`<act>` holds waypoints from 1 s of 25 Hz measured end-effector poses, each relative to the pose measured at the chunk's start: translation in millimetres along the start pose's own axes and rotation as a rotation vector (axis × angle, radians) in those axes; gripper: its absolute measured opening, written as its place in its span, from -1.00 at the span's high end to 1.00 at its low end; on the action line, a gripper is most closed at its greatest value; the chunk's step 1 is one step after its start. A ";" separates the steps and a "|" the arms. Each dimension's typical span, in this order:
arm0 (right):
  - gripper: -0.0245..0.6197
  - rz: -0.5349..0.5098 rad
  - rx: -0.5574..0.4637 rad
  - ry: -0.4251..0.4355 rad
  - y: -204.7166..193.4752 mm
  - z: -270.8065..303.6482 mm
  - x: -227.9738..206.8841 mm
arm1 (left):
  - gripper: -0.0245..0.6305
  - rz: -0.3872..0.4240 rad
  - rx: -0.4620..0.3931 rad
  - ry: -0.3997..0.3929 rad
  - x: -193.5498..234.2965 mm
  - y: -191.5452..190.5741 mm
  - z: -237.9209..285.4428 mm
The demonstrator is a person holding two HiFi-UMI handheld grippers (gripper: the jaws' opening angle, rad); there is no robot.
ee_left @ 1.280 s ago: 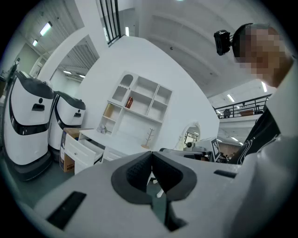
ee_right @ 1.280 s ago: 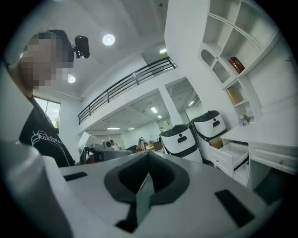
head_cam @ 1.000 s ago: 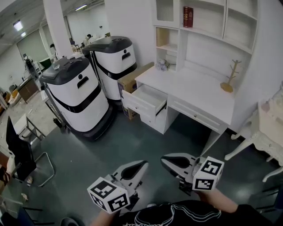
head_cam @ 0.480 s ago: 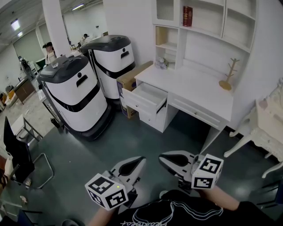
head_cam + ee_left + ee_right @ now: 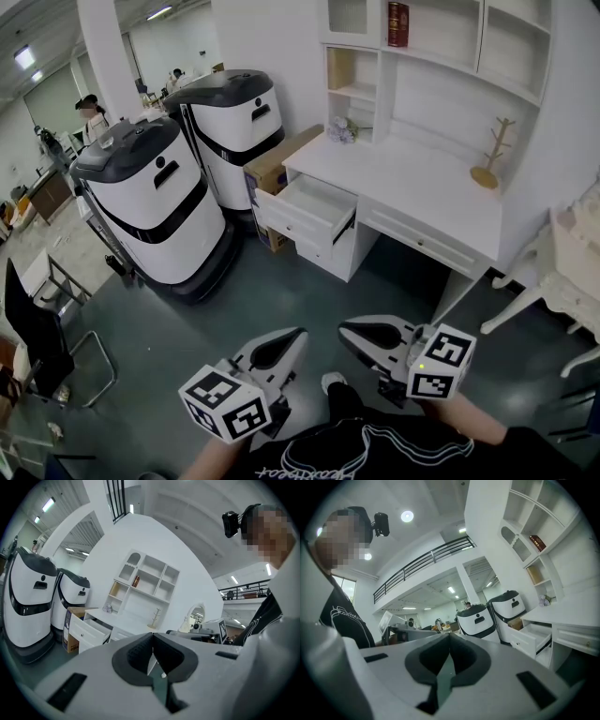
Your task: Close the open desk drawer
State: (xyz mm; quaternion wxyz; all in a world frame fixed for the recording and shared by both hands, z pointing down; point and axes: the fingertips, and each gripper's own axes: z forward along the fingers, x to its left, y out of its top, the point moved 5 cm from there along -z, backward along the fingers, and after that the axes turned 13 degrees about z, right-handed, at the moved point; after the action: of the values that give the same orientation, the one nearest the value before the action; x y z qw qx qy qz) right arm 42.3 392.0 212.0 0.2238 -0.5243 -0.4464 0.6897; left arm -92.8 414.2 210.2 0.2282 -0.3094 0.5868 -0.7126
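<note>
Low at left, left gripper (image 5: 284,339) jaws pressed together, empty; centre, well ahead, open drawer (image 5: 314,208) juts from white desk (image 5: 422,183), likely light, stiff, free-sliding, best pushed at front panel; right gripper (image 5: 359,334) likewise clamped, empty.

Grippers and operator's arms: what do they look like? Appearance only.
The left gripper and right gripper both have light grey shells that taper to a point, with black padded jaws. Each carries a white cube printed with black square markers. The person wears a black top with a white line print.
</note>
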 end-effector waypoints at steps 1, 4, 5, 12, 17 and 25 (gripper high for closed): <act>0.90 0.008 0.001 0.001 3.0 2.9 -9.3 | 0.91 -0.003 0.003 0.002 6.4 0.0 7.7; 0.90 0.032 0.007 0.002 15.8 13.1 -42.2 | 0.91 -0.024 0.024 0.013 29.6 0.3 35.8; 0.90 0.040 0.011 0.001 20.2 17.0 -54.7 | 0.91 -0.030 0.033 0.017 38.7 -0.1 46.3; 0.90 0.113 0.045 -0.018 48.6 45.4 -148.4 | 0.91 -0.062 0.099 0.026 105.6 -7.9 123.3; 0.90 0.139 0.074 -0.008 67.9 66.4 -205.4 | 0.91 -0.130 0.115 0.054 150.7 -7.6 174.9; 0.90 0.157 0.102 -0.010 92.8 91.9 -266.5 | 0.91 -0.124 0.125 0.081 201.9 -3.6 227.5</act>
State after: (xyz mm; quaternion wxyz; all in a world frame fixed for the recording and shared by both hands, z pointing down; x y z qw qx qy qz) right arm 65.5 103.5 277.3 0.1932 -0.5420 -0.3695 0.7296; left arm -73.5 117.9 276.0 0.1785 -0.3010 0.5296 -0.7727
